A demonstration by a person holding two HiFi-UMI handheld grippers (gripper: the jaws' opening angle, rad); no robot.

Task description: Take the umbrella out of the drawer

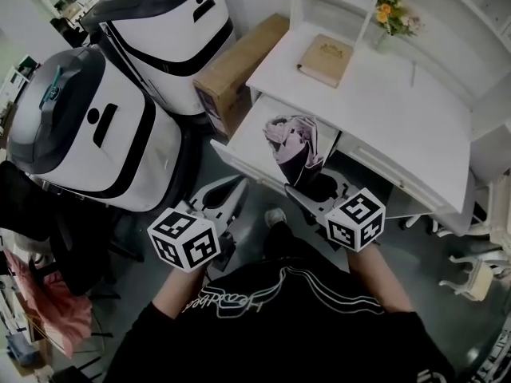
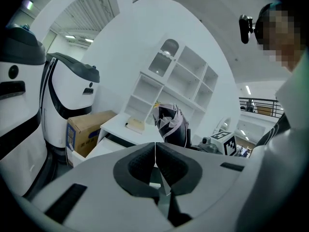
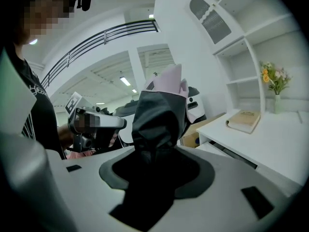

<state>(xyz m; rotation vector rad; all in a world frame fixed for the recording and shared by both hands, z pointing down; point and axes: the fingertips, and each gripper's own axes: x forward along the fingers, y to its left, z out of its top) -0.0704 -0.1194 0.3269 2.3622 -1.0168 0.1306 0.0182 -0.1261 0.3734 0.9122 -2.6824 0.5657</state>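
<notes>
The folded umbrella [image 1: 297, 146], black with pale pink and grey fabric, is held upright above the open white drawer [image 1: 242, 136]. My right gripper [image 1: 313, 190] is shut on its lower dark part, and in the right gripper view the umbrella [image 3: 159, 112] rises straight out of the right gripper [image 3: 154, 166]. My left gripper [image 1: 227, 198] hovers low to the left of the drawer, apart from the umbrella. In the left gripper view the left gripper [image 2: 155, 153] is shut with its pads touching and nothing between them, and the umbrella [image 2: 171, 124] shows beyond it.
The drawer belongs to a white desk [image 1: 399, 110] bearing a tan book [image 1: 325, 59] and a vase of flowers [image 1: 393, 13]. A cardboard box [image 1: 235, 66] and two large white-and-black machines [image 1: 104, 134] [image 1: 172, 30] stand to the left. A white chair [image 1: 479, 270] stands at the right.
</notes>
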